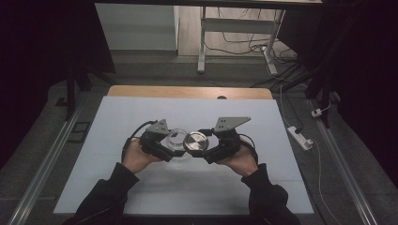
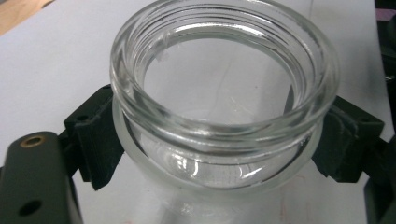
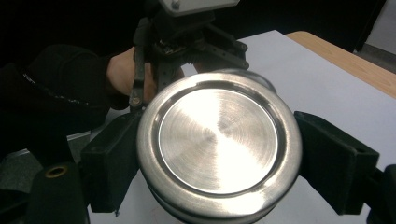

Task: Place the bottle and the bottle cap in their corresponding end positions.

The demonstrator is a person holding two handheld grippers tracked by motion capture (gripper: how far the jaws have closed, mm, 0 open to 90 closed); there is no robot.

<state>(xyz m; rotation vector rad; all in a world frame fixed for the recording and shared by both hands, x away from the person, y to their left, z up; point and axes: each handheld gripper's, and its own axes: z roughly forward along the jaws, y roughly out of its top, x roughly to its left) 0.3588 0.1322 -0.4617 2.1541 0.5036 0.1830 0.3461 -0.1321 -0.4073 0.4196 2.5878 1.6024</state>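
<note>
While we hold both pieces above the white table (image 1: pixel 141 187), we list one clear glass jar (image 1: pixel 177 138) and one round steel lid (image 1: pixel 195 142)

Our left gripper (image 1: pixel 165 146) has its black jaws pressed against the jar's sides just under the threaded rim, mouth up and uncovered; our right gripper (image 1: pixel 206 151) clamps the lid by its edge, brushed face up, just beside the jar's right rim, near the table's middle, the two grippers facing each other
</note>
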